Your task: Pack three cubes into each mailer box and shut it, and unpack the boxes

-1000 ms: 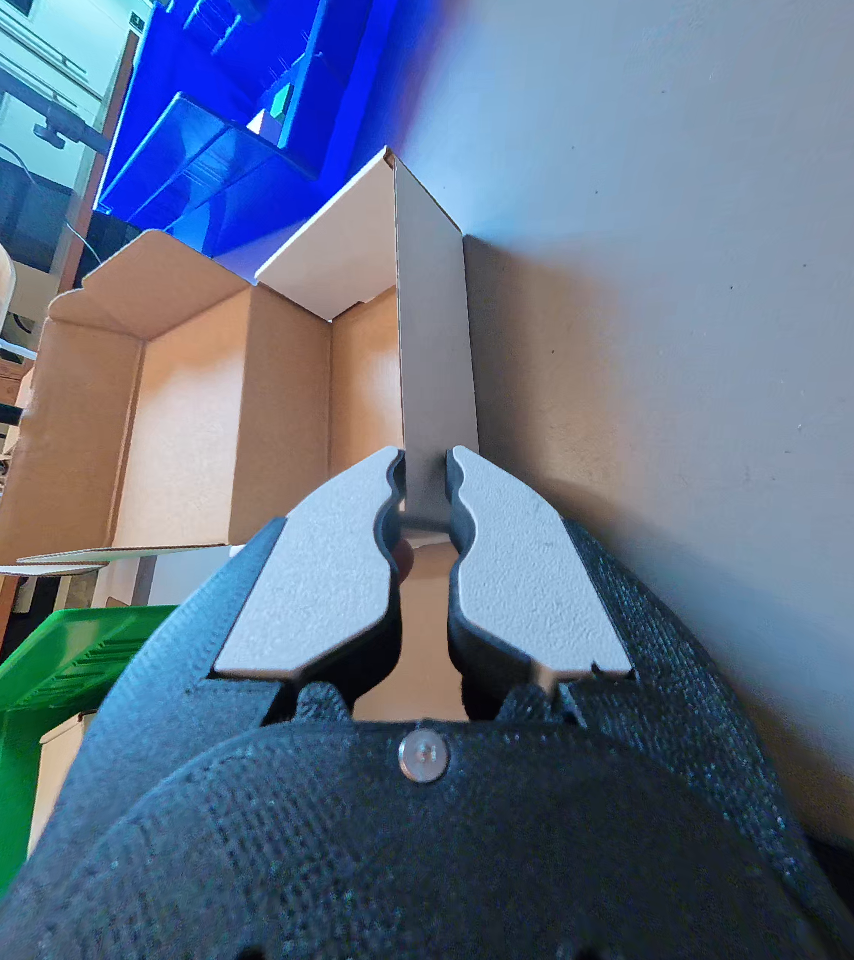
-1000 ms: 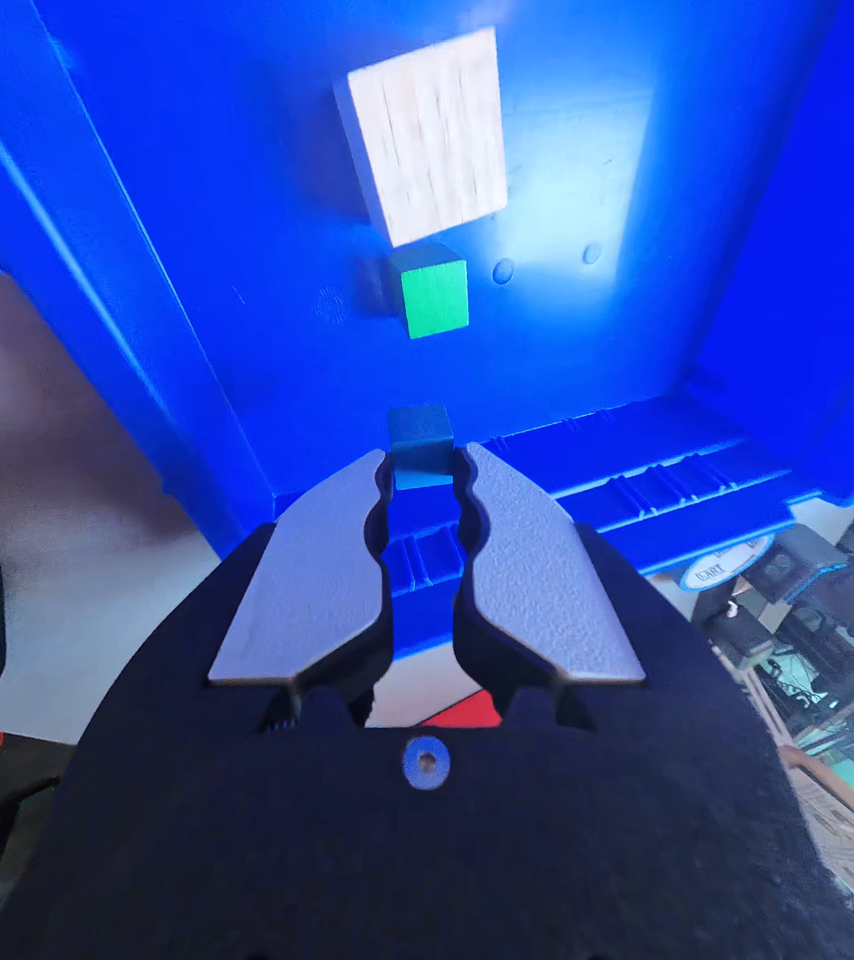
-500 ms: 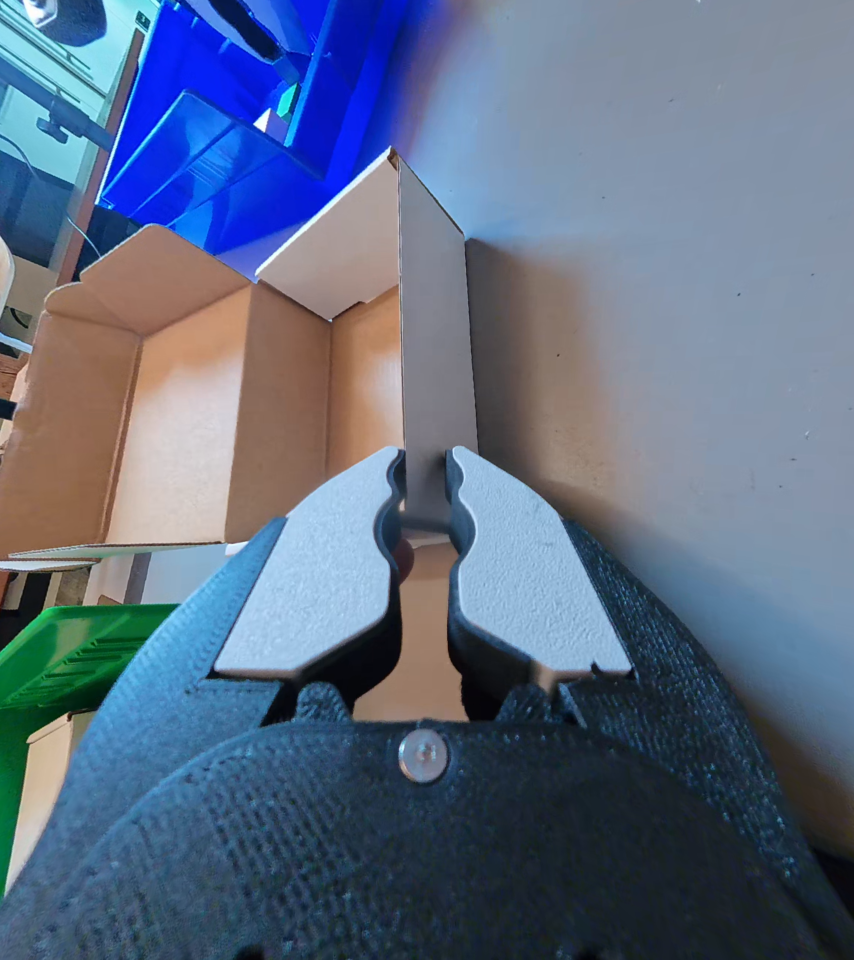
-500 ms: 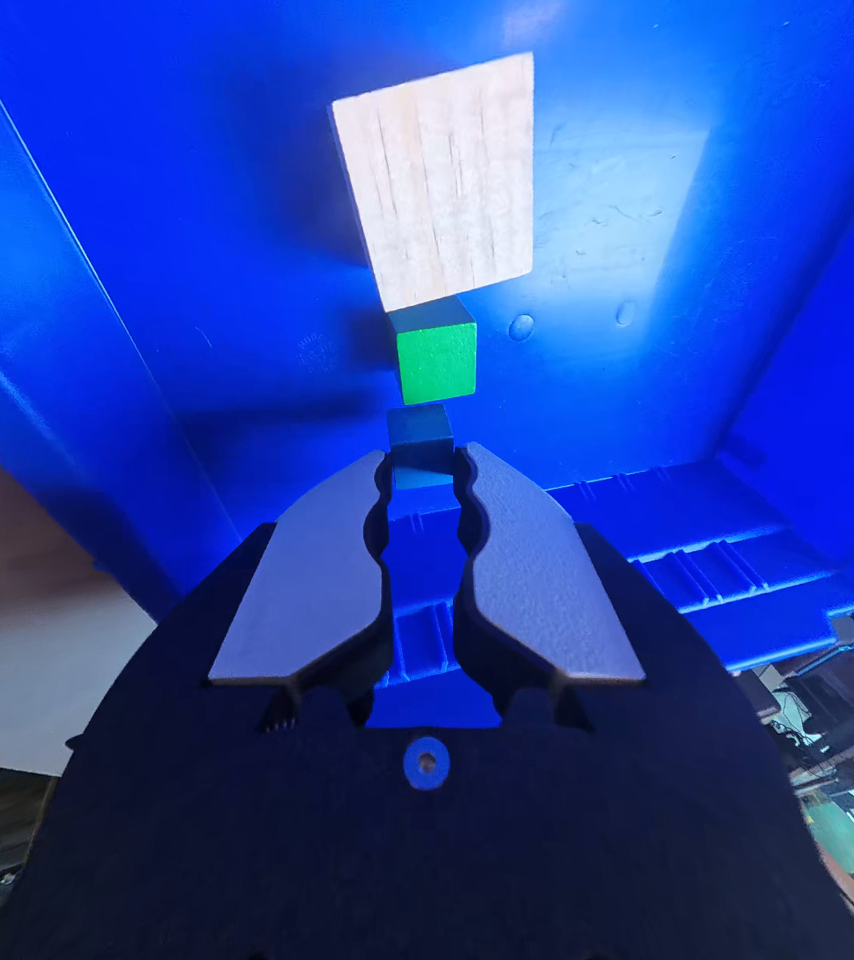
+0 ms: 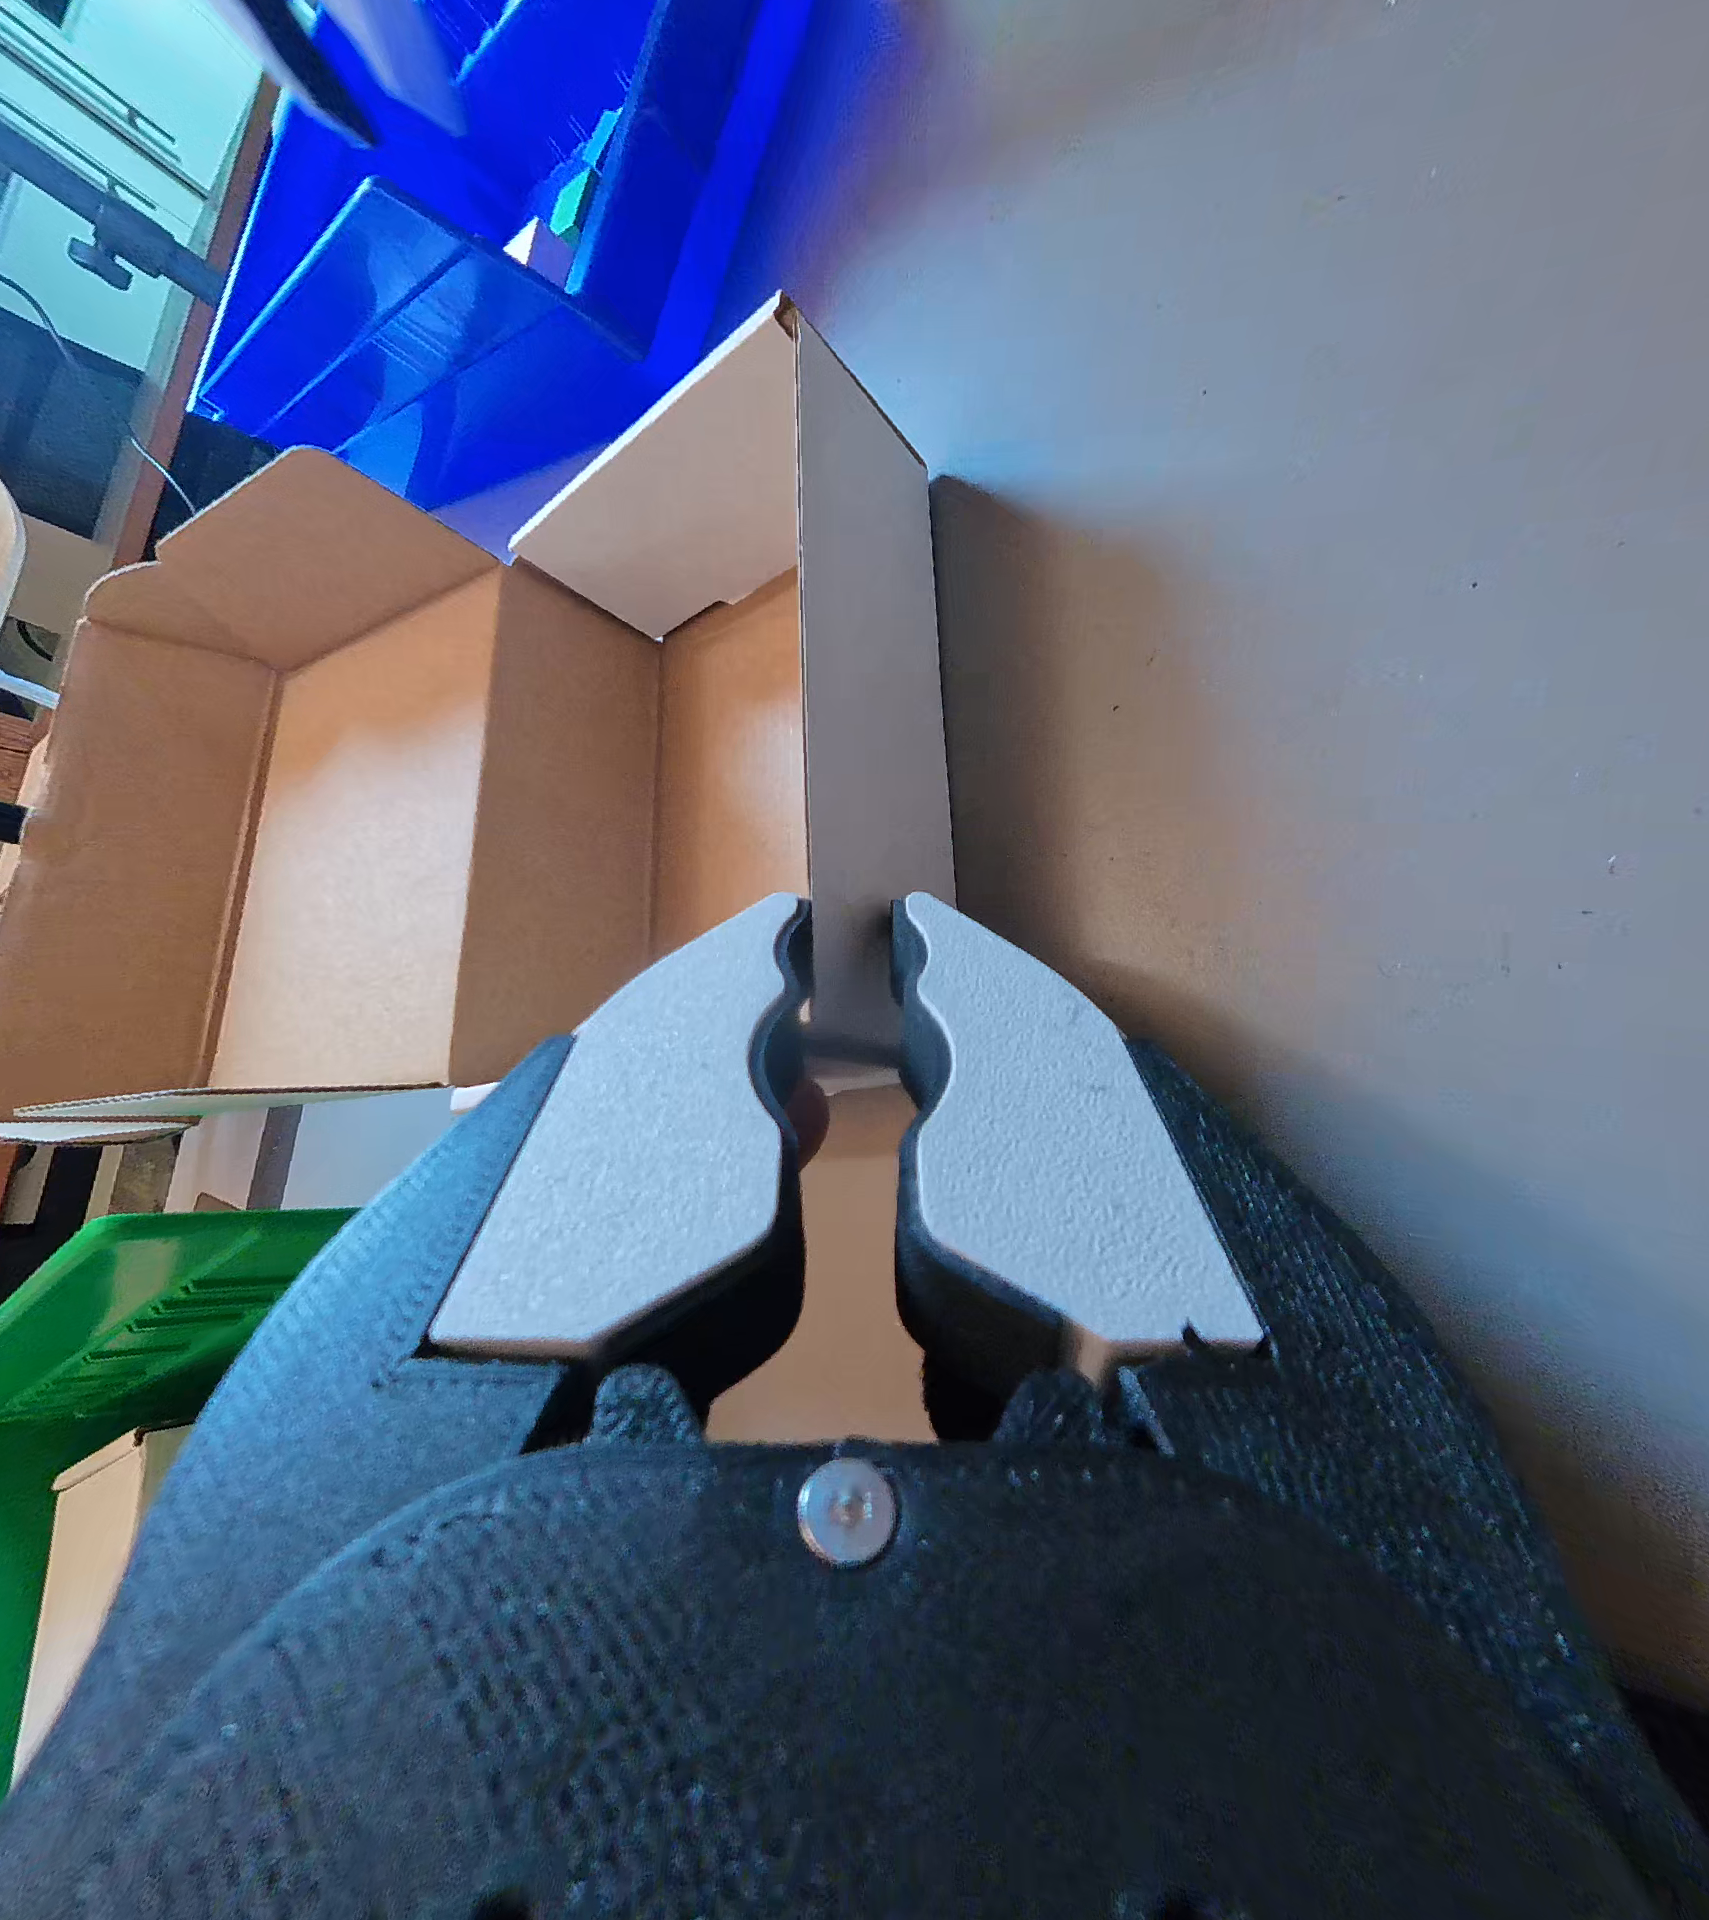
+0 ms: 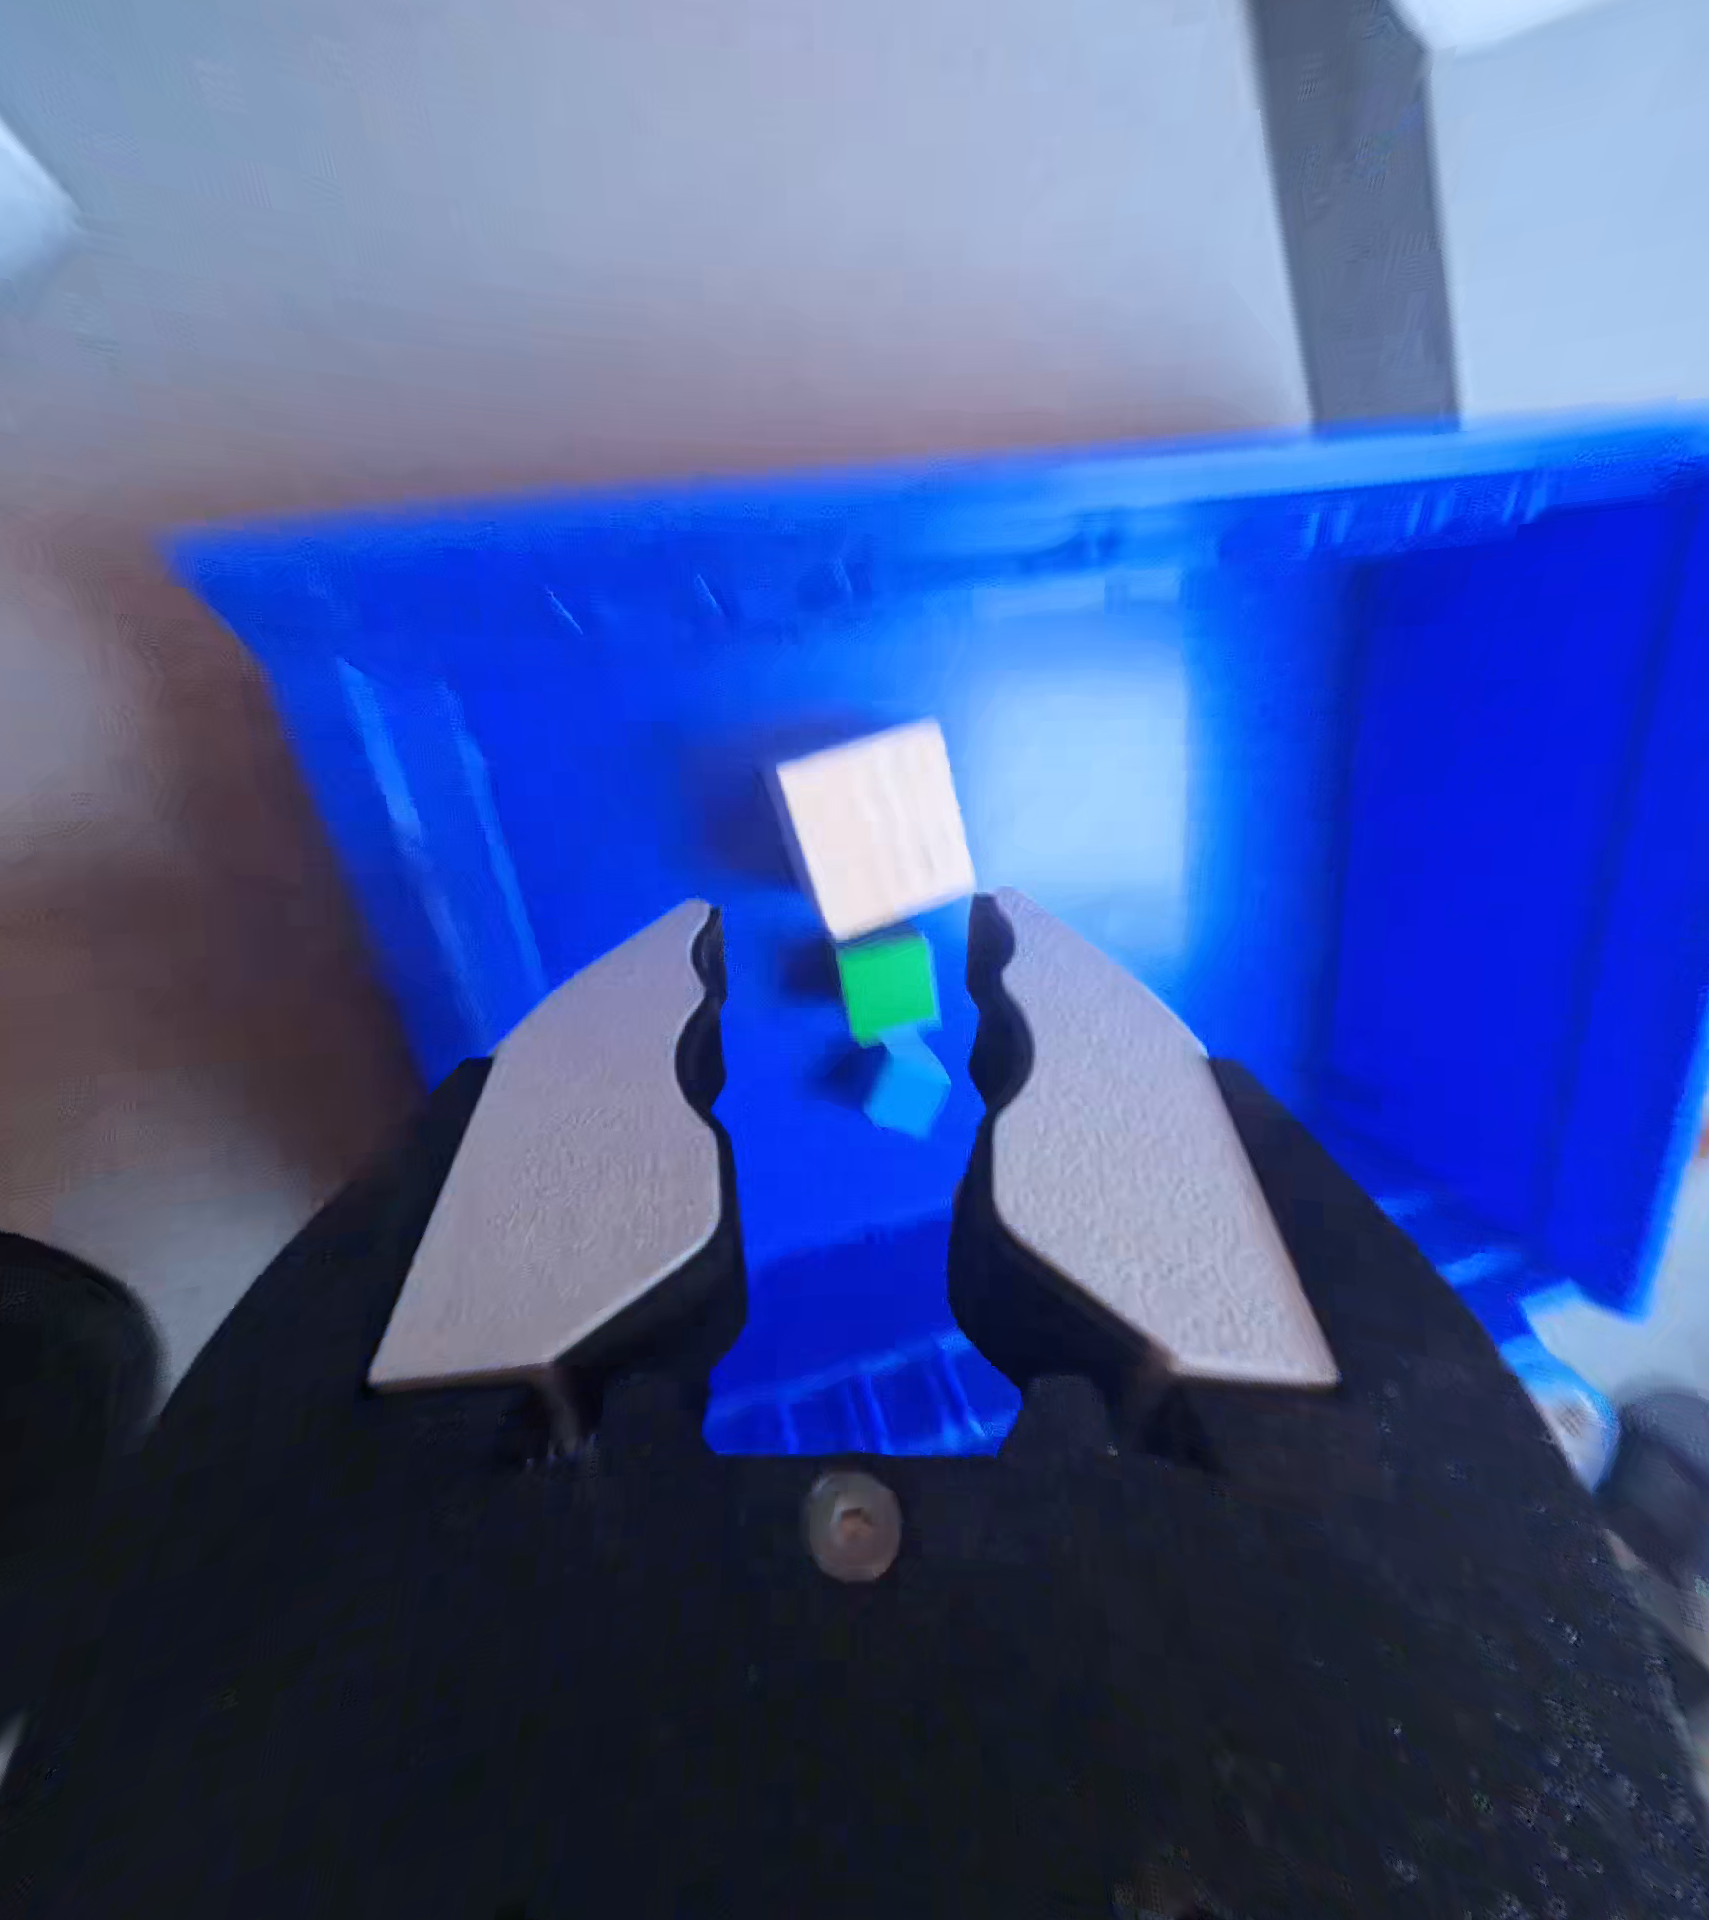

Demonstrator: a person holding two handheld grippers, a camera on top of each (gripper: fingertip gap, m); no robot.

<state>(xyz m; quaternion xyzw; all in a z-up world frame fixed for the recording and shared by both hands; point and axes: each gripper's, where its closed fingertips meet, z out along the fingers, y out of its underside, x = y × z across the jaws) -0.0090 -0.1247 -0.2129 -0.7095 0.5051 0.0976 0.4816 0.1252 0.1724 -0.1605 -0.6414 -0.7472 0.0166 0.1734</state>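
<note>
My left gripper (image 5: 852, 914) is shut on the side wall (image 5: 871, 727) of an open cardboard mailer box (image 5: 362, 810), whose inside shows empty. My right gripper (image 6: 845, 920) is open and empty, above a blue bin (image 6: 1452, 831). In the bin lie a pale wooden cube (image 6: 876, 826), a green cube (image 6: 886, 985) and a small blue cube (image 6: 907, 1091), in a row. The right wrist view is blurred by motion. The blue bin also shows far off in the left wrist view (image 5: 434, 312).
The box stands on a grey tabletop (image 5: 1349, 727). A green bin (image 5: 19, 1403) sits at the lower left in the left wrist view. A dark post (image 6: 1349, 208) rises behind the blue bin.
My right gripper has let go of the small blue cube, opened, and pulled back up from the bin. The blue cube now lies in the bin. My left gripper has held still on the box wall.
</note>
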